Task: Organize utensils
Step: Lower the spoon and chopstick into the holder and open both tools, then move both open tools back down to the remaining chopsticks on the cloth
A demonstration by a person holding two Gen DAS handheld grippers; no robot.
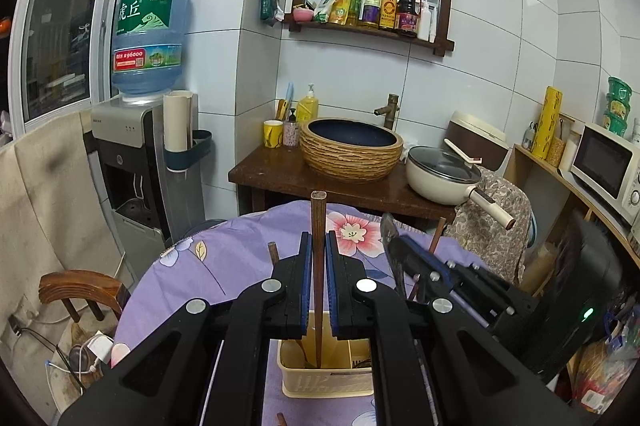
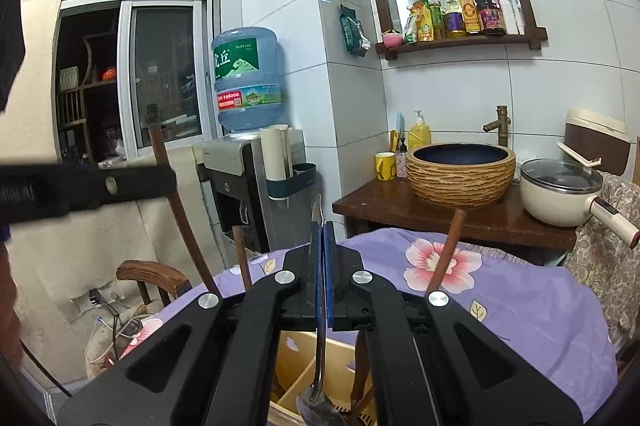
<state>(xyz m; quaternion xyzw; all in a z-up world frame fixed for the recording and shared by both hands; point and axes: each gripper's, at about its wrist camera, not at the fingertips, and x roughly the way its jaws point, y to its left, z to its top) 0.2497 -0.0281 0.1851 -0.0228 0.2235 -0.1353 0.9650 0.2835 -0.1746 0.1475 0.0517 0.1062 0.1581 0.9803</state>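
Below your left gripper (image 1: 319,242) sits a cream utensil caddy (image 1: 328,376) on the purple floral tablecloth (image 1: 224,266), split into compartments; the wooden-handled utensil (image 1: 318,266) you hold stands upright with its lower end down inside the left compartment, beside something pale that you cannot make out. Your left gripper's blue pads are clamped on that handle partway up its length. From the right wrist view, the caddy (image 2: 298,358) shows a slanted divider, and your right gripper (image 2: 323,246) is closed tight on the thin stem of a metal spoon (image 2: 319,366), whose bowl hangs low over the caddy's near compartments; whether it touches the bottom you cannot tell. Other brown wooden handles (image 2: 446,254) rise out of the caddy around your right gripper, one leaning to the right and two to the left, crowding the space just beside your jaws. Your two grippers are near each other over the same caddy. Behind the table stand a woven-look basin (image 1: 351,150) on a dark wooden counter (image 1: 280,178), a cream lidded pot (image 1: 440,174) and a water dispenser (image 1: 136,154).
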